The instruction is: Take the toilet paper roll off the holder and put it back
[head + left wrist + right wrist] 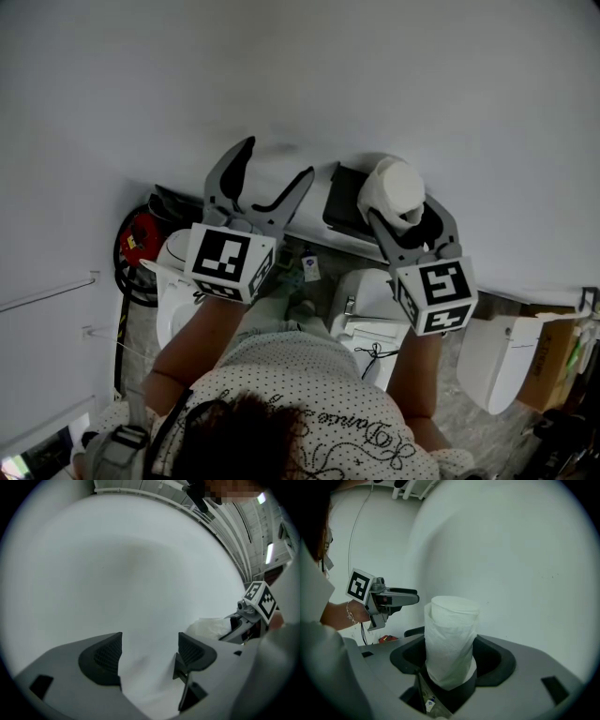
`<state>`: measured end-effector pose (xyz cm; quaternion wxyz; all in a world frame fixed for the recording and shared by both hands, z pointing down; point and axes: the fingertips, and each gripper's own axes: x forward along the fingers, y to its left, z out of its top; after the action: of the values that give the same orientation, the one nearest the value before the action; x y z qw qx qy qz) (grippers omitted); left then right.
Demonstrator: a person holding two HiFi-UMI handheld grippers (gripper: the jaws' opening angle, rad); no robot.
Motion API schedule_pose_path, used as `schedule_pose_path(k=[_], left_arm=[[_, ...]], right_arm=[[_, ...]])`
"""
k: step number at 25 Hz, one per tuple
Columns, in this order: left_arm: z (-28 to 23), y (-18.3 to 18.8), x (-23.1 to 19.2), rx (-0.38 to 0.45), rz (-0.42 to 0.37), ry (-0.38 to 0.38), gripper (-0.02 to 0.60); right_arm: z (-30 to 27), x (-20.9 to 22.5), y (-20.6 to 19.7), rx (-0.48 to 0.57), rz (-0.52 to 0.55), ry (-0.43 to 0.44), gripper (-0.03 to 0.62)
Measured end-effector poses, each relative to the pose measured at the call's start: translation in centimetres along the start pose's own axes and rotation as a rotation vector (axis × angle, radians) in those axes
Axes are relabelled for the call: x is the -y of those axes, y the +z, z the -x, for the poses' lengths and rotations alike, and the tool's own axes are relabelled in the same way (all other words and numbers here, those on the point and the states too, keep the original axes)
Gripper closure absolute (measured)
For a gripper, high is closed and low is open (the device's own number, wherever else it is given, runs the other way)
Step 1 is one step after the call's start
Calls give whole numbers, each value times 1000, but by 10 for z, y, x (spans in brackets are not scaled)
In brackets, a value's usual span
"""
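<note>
Head view: right gripper (405, 220) clamps a white toilet paper roll (394, 187) just beside a black wall holder (342, 199). Left gripper (277, 161) stands wide and empty, facing the white wall (375, 75).

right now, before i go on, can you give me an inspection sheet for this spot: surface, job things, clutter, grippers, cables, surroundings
surface: plain white wall
job's things: toilet paper roll held in the air, beside the black holder on the wall
clutter: red item low down by the wall
grippers: left gripper open, nothing between its jaws, facing the wall; right gripper closed on the roll
cables: black loops by the red item; thin black cord on a toilet
surroundings: white toilet below, second toilet to the right, cardboard box at the edge
</note>
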<state>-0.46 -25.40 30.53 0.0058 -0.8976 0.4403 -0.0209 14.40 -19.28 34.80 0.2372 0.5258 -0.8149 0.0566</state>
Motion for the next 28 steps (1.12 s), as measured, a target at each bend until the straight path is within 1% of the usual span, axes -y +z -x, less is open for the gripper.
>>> schedule_pose_path(k=[3, 8, 12, 15, 18, 21, 24, 28], left_arm=[[0, 0, 1, -1, -2, -3, 222], [-1, -1, 1, -4, -5, -7, 222], [0, -2, 3, -8, -6, -12, 222], [0, -2, 4, -9, -2, -17, 222], [0, -1, 5, -6, -3, -22, 222], [-1, 3, 5, 1, -5, -24, 222], [-1, 8, 4, 11, -9, -25, 222], [-3, 19, 6, 32, -14, -32, 222]], right_arm=[[1, 1, -3, -3, -6, -3, 286], [2, 2, -6, 4, -26, 6, 229], [5, 3, -7, 32, -42, -4, 230], [8, 2, -6, 59, -71, 5, 229], [12, 2, 1, 100, -93, 15, 220], [17, 5, 11, 144, -75, -3, 213], [20, 7, 23, 192, -78, -1, 206], [25, 13, 44, 289, -98, 9, 206]])
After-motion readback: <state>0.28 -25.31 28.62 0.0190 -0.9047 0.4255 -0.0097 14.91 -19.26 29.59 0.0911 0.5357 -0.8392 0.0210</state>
